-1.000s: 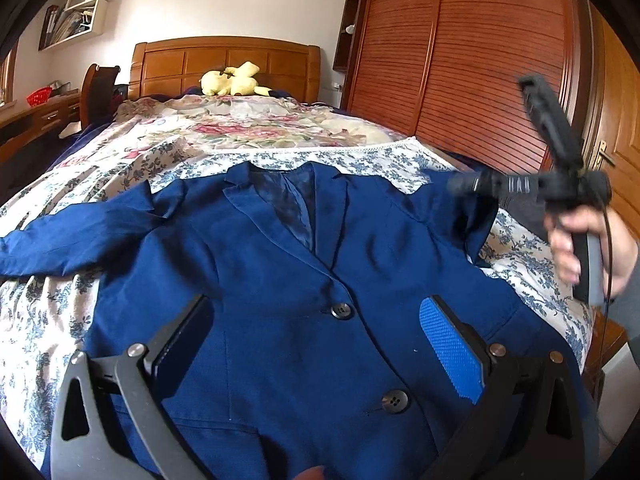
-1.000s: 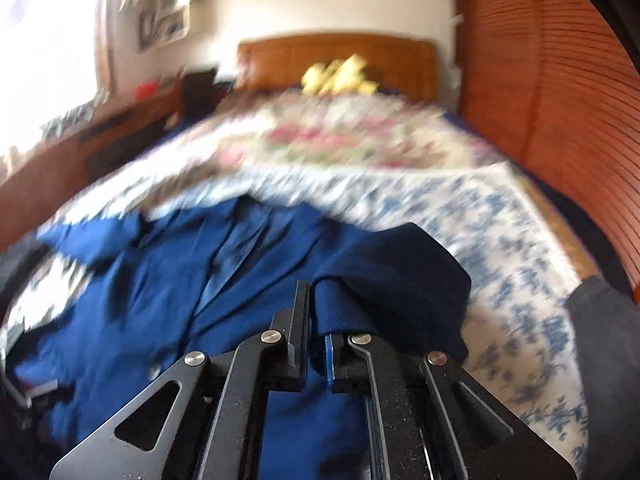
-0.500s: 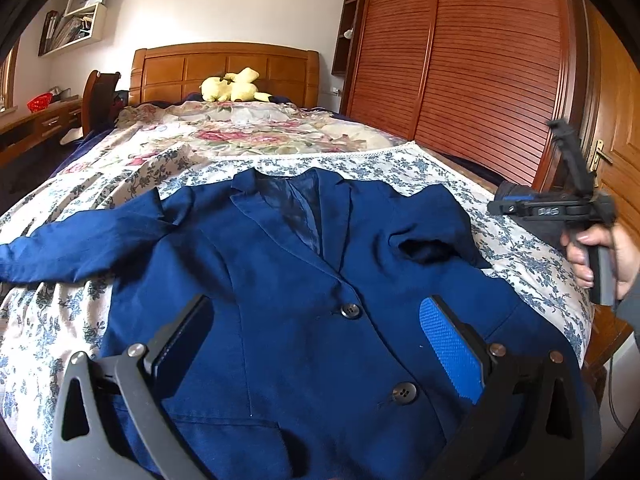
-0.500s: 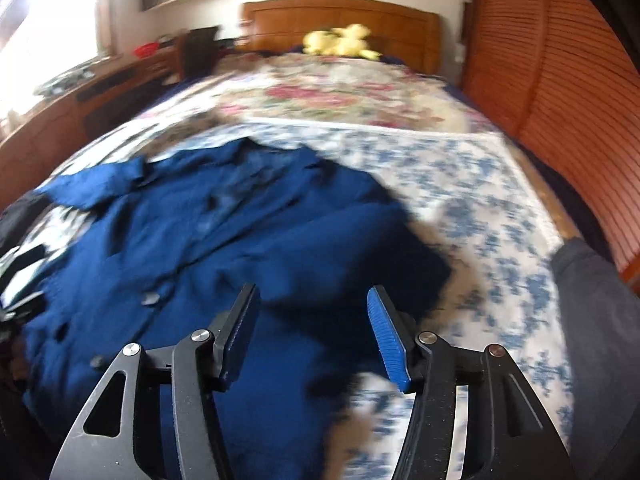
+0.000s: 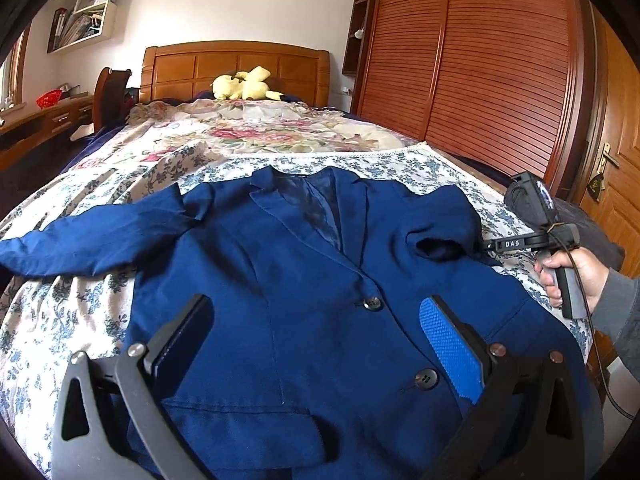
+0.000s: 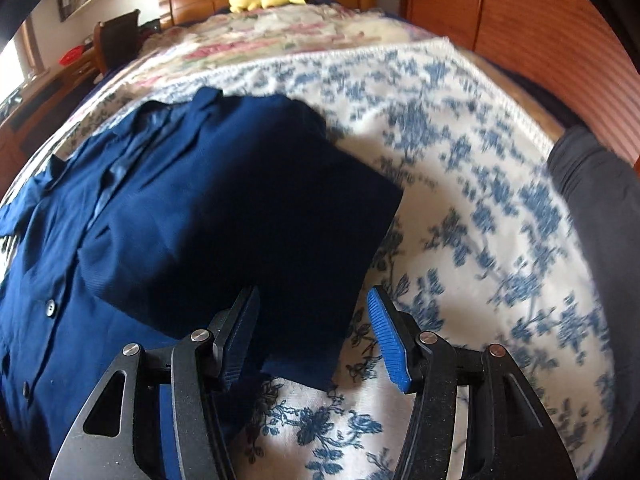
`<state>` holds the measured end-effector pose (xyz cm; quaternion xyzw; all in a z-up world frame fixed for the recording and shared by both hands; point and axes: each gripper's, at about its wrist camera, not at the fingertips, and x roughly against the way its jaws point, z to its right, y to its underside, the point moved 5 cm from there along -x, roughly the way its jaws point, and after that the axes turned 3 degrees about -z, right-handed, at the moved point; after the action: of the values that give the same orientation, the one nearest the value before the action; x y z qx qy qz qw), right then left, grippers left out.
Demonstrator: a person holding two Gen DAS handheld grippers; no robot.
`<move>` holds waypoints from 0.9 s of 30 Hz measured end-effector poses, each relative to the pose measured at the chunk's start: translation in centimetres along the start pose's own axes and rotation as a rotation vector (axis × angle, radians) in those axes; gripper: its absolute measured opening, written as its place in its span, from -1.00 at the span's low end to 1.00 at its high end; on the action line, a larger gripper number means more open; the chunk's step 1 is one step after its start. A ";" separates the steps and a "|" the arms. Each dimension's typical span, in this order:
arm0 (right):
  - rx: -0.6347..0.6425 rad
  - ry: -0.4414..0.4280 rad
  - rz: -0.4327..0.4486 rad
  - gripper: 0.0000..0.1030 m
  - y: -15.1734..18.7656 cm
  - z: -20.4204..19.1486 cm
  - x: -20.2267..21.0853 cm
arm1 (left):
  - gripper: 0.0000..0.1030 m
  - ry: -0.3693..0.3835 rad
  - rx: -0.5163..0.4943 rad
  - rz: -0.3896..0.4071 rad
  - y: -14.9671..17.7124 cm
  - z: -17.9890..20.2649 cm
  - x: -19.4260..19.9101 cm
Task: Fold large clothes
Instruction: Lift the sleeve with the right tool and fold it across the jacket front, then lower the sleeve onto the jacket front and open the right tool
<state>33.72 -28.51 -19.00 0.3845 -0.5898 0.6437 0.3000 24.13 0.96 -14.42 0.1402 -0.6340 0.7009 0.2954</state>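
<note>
Currently the blue jacket (image 5: 320,300) lies face up and buttoned across the flowered bedspread (image 5: 52,320), collar toward the headboard (image 5: 236,66). Its right-hand sleeve (image 6: 280,216) is doubled inward over the chest; the other sleeve (image 5: 88,244) lies stretched out sideways, unfolded. Right gripper (image 6: 312,336): jaws have just been opening and stand about half apart, nothing pinched; the cuff end of the folded sleeve lies on the bed below the gap, pads clear of the cloth. Judgement: sleeve was laid there to narrow the garment, and the jaws were parted to leave it in place. In the left wrist view the right gripper (image 5: 490,245) sits just beside that sleeve's edge, held by a hand (image 5: 576,276). Left gripper (image 5: 316,344): jaws wide apart, empty, hovering over the lower front near the buttons; probably waiting its turn. Next step, as I judge it: fold in the outstretched sleeve. Risk: smooth cloth may slide open when pulled.
</note>
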 end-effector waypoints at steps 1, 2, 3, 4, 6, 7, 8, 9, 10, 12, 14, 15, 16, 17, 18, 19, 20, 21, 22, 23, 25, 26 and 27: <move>-0.003 0.001 -0.012 0.11 0.2 0.0 -0.4 | 1.00 0.000 0.001 0.000 0.1 -0.1 0.2; -0.009 0.000 -0.025 0.11 0.5 -0.1 -0.8 | 1.00 -0.001 0.002 -0.001 0.1 -0.3 0.2; -0.013 -0.002 -0.034 0.11 0.6 -0.1 -1.0 | 1.00 -0.002 0.002 -0.003 0.2 -0.4 0.3; -0.017 -0.009 -0.047 0.11 0.8 -0.1 -1.3 | 1.00 -0.004 0.003 -0.005 0.2 -0.5 0.3; -0.027 -0.026 -0.072 0.11 1.3 -0.1 -2.0 | 1.00 -0.008 0.005 -0.009 0.4 -0.7 0.3; -0.034 -0.031 -0.069 0.12 1.4 -0.1 -2.1 | 1.00 -0.008 0.006 -0.011 0.4 -0.8 0.3; -0.039 -0.036 -0.067 0.10 1.4 0.0 -2.1 | 1.00 -0.007 0.008 -0.013 0.5 -0.9 0.4; -0.042 -0.046 -0.067 0.00 1.5 0.0 -2.0 | 1.00 -0.007 0.011 -0.014 0.5 -1.0 0.4; -0.041 -0.066 -0.068 -0.21 1.5 -0.1 -1.9 | 1.00 -0.007 0.013 -0.013 0.5 -1.2 0.6; -0.023 -0.082 -0.070 -0.56 1.6 -0.2 -1.6 | 1.00 -0.008 0.017 -0.012 0.6 -1.4 0.8; -0.002 -0.065 -0.053 -0.78 1.4 -0.3 -0.7 | 1.00 -0.010 0.018 -0.009 0.6 -1.5 1.1; 0.010 -0.032 -0.015 -0.80 1.0 -0.3 0.3 | 1.00 -0.012 0.018 -0.007 0.7 -1.6 1.3; 0.013 -0.014 0.033 -0.81 0.5 -0.3 1.6 | 1.00 -0.015 0.017 -0.007 0.8 -1.7 1.4; 0.012 -0.010 0.070 -0.82 -0.1 -0.4 2.7 | 1.00 -0.018 0.016 -0.007 0.8 -1.8 1.5; 0.013 -0.004 0.112 -0.82 -0.7 -0.5 4.0 | 1.00 -0.022 0.017 -0.006 0.9 -2.0 1.6; 0.023 0.004 0.150 -0.83 -1.5 -0.8 5.4 | 1.00 -0.024 0.020 -0.005 1.0 -2.2 1.8; 0.034 0.007 0.176 -0.83 -2.2 -1.2 6.3 | 1.00 -0.026 0.023 -0.004 1.0 -2.3 1.9; 0.050 0.002 0.200 -0.83 -3.1 -1.9 7.4 | 1.00 -0.028 0.026 -0.002 1.0 -2.5 2.1; 0.066 -0.004 0.218 -0.84 -3.9 -2.6 8.3 | 1.00 -0.031 0.028 0.000 1.1 -2.7 2.2; 0.081 -0.009 0.232 -0.84 -4.6 -3.3 8.9 | 1.00 -0.034 0.029 0.002 1.1 -2.9 2.4; 0.127 -0.025 0.264 -0.84 -6.1 -5.4 10.3 | 1.00 -0.039 0.032 0.005 1.2 -3.2 2.7; 0.155 -0.043 0.275 -0.84 -6.8 -6.7 10.9 | 1.00 -0.042 0.034 0.005 1.3 -3.3 2.8; 0.176 -0.051 0.285 -0.84 -7.2 -7.6 11.3 | 1.00 -0.045 0.035 0.006 1.3 -3.5 2.9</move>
<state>32.79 -20.83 -5.69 0.3379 -0.5872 0.7188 0.1558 21.73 5.02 -14.35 0.1592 -0.6287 0.7093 0.2763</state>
